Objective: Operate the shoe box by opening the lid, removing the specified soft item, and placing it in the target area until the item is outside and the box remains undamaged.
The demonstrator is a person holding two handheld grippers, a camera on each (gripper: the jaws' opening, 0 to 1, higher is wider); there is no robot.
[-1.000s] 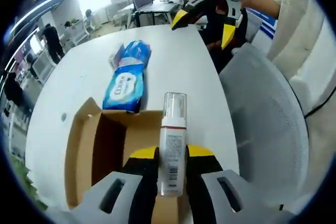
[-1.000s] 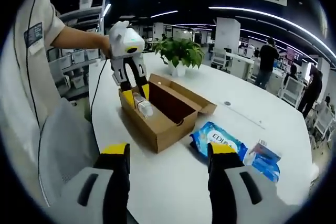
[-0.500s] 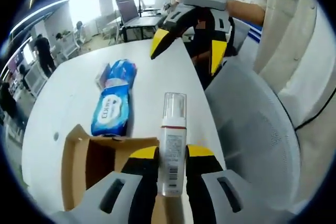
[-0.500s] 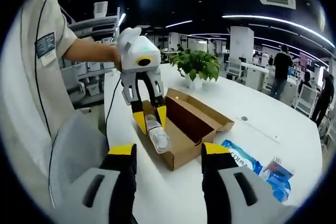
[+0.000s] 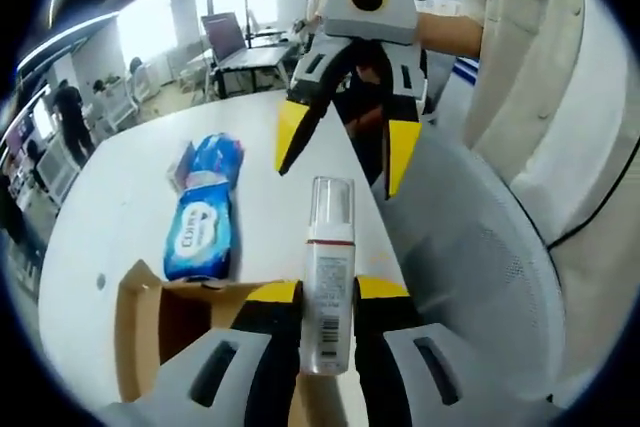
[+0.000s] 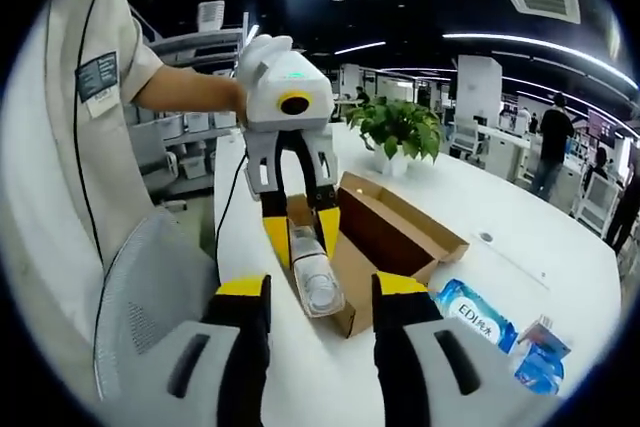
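Note:
My left gripper is shut on a white pump bottle with a clear cap, held up over the near end of the open cardboard shoe box. My right gripper hangs open just beyond the bottle's cap. In the right gripper view my left gripper holds the bottle above the box, and the bottle's end sits between the spread tips of my right gripper. A soft blue wipes pack lies on the white table outside the box.
A second blue pack lies beyond the wipes. A potted plant stands behind the box. A grey mesh chair is against the table edge, with the person beside it. Desks and people fill the office behind.
My left gripper has lifted the bottle up from the box towards the right gripper. The right gripper has come closer, its open tips now around the bottle's end.

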